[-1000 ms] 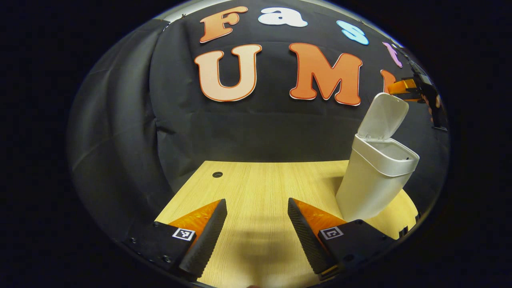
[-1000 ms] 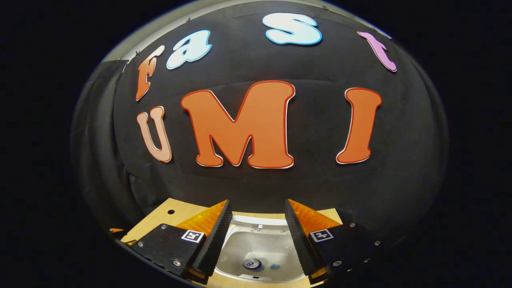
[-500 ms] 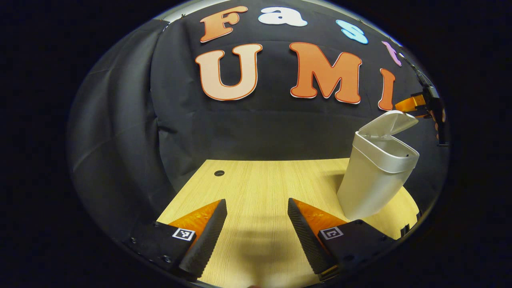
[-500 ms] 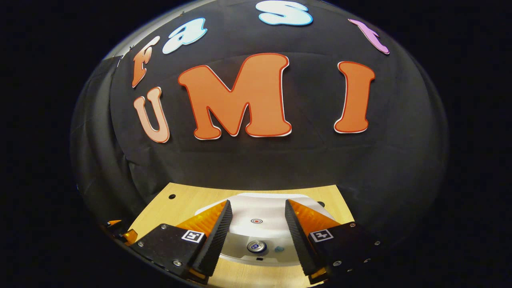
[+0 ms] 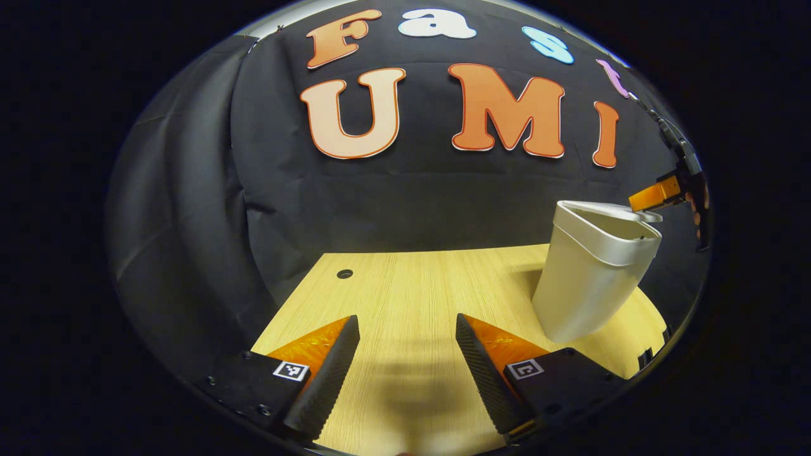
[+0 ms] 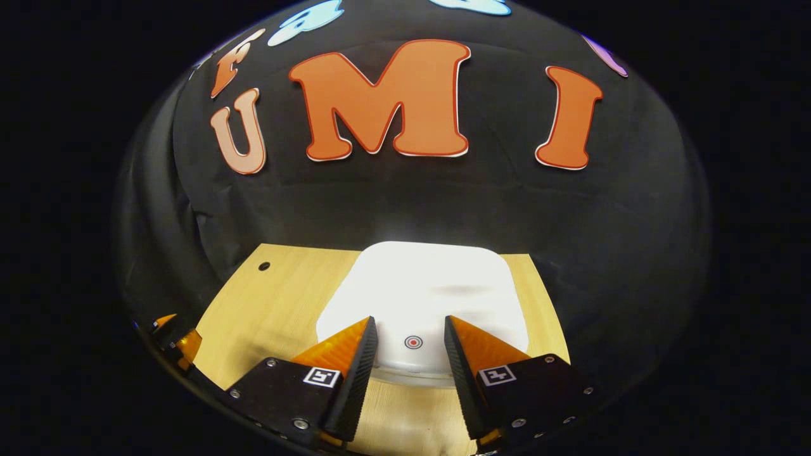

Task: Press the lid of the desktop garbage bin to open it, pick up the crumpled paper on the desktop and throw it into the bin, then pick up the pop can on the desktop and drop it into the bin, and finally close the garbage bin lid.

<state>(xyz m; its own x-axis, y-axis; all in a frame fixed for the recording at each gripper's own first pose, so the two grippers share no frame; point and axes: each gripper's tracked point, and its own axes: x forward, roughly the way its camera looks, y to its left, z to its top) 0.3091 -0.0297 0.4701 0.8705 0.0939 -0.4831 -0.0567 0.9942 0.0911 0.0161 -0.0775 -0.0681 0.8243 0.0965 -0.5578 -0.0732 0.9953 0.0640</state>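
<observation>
Right gripper view is showing the lid point(image 6: 421, 285) lying down flat on the bin point(image 5: 592, 278), directly ahead of and under the right gripper point(image 6: 408, 354), whose spread jaws are straddling the lid's near edge and its round mark point(image 6: 413, 342). The lid is looking closed, though whether it is latched is hard to tell. The bin is standing at the table's point(image 5: 412, 285) right rear, well apart from the left gripper point(image 5: 405, 361), which is hovering open and empty.
</observation>
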